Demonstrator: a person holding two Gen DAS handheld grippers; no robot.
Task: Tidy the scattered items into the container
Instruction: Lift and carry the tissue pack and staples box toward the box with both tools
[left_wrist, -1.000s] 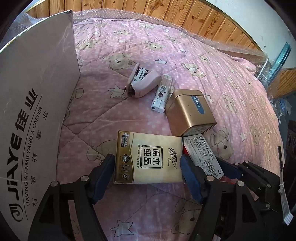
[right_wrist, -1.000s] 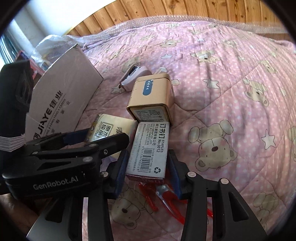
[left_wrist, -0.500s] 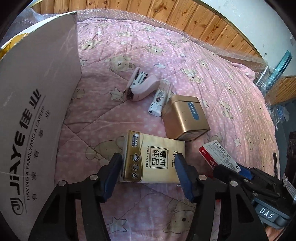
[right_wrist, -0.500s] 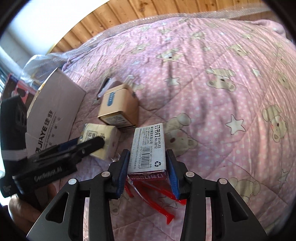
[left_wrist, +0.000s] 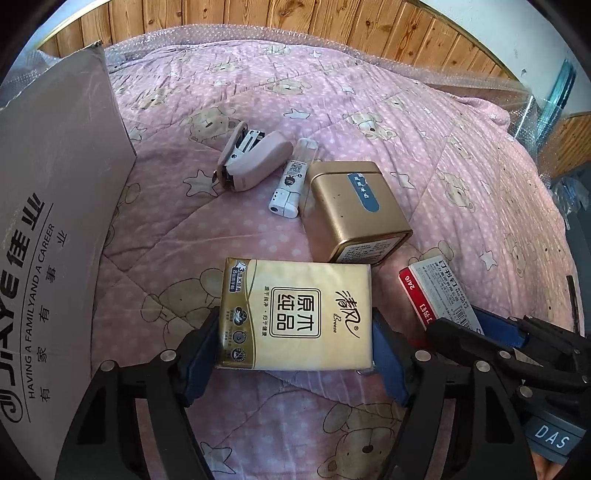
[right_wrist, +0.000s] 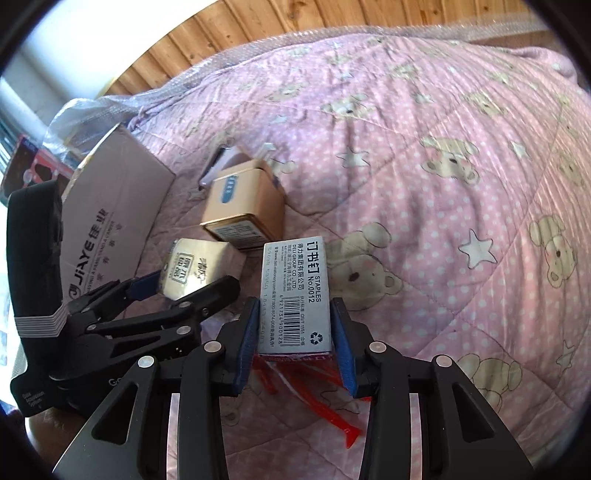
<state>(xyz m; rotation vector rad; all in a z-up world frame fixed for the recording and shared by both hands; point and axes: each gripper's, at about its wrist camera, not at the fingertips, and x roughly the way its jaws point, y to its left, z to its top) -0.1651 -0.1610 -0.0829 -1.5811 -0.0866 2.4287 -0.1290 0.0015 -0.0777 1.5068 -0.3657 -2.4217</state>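
Step in hand: carry phase, both grippers loaded. Left gripper (left_wrist: 295, 345) is clamped on the gold tissue pack (left_wrist: 295, 314), blue pads pressed on both short sides. Right gripper (right_wrist: 295, 334) is clamped on the staples box (right_wrist: 293, 295), pads flat against its two long sides. Both items look lifted clear of the pink quilt (left_wrist: 369, 110), though the height I can't judge.

Landmark is the cardboard box (left_wrist: 55, 240), the container, standing on the bed with its printed wall facing the items. Relative to it:
- tissue pack: just beside its wall, nearest of all the items
- staples box: further out, beyond the tissue pack
- gold tin (left_wrist: 354, 210): on the quilt, well out from the wall, past the tissue pack
- pink stapler (left_wrist: 251, 162) and white tube (left_wrist: 291, 184): on the quilt between the box's far corner and the tin
- red plastic piece (right_wrist: 314, 398): on the quilt under the right gripper, farthest from the box

Box opening isn't visible in either view, only the outer wall and top edge.

Next move, my read: raise the left gripper above the box's top edge, cross over the wall, release the tissue pack inside. Right follows with the staples box; the two grippers are close together, so stagger them to avoid a clash. Then back for tin, stapler, tube, red piece.
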